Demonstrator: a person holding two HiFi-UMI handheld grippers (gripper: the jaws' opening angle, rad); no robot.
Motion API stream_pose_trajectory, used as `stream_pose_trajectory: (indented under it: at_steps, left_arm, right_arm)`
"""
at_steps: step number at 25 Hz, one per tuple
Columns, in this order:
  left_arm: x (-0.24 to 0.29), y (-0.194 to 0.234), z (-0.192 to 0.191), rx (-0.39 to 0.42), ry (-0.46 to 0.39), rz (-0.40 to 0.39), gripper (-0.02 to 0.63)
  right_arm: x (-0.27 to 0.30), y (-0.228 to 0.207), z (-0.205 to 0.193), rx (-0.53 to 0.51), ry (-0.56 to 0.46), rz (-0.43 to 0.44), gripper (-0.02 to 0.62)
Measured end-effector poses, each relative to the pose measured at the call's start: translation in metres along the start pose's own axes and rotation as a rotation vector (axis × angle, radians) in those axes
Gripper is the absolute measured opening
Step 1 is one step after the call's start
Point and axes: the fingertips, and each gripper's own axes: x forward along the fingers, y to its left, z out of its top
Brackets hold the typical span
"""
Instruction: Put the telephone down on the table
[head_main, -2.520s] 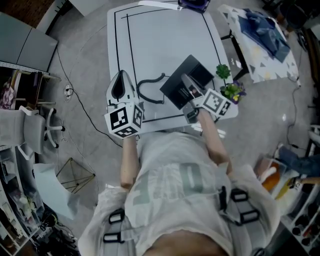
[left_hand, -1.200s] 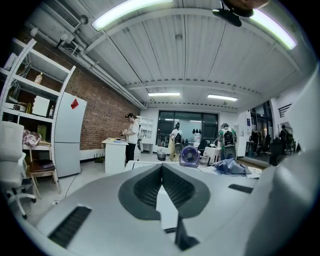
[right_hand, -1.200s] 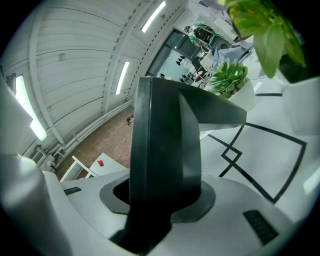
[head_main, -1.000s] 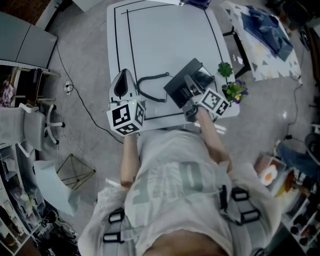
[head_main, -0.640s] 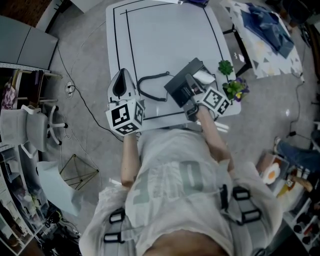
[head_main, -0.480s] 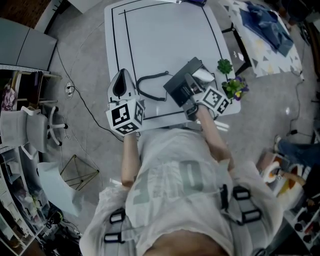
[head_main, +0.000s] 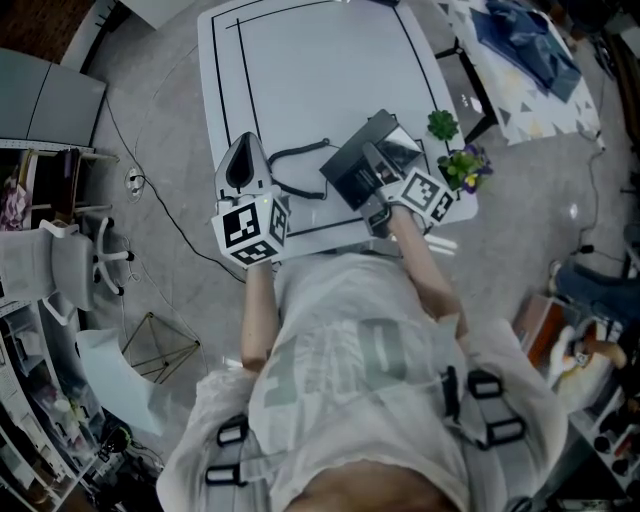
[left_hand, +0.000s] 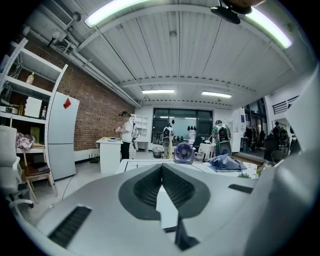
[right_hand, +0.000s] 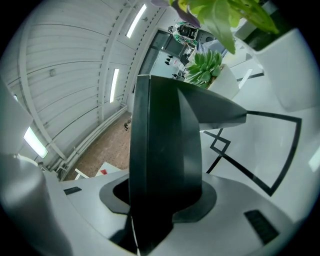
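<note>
The telephone (head_main: 352, 165), a dark boxy unit, is clenched edge-on in the jaws of the right gripper (head_main: 372, 162), over the near right corner of the desk (head_main: 320, 70). Contact with the surface cannot be confirmed. Its black cord (head_main: 298, 160) trails across the desk toward the left gripper (head_main: 243, 150), whose jaws are closed together on nothing. Two small potted plants (head_main: 455, 150) stand just beside the telephone at the desk edge.

Step in hand: lowering and placement. Next move (a judgement only): turn the unit flat, seat it fully on the desk, then release the jaws, keeping clear of the plants.
</note>
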Motion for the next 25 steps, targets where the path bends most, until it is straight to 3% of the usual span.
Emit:
stream_pose_trajectory:
  at_steps: [8, 25]
  left_arm:
    - [0.001, -0.008, 0.002, 0.007, -0.016, -0.012, 0.007]
    - [0.0, -0.014, -0.002, -0.005, -0.001, -0.027, 0.007]
  right_arm:
    - [-0.004, -0.011, -0.001, 0.031, 0.015, -0.039, 0.209]
    - [-0.008, -0.016, -0.002, 0.032, 0.023, -0.102, 0.244]
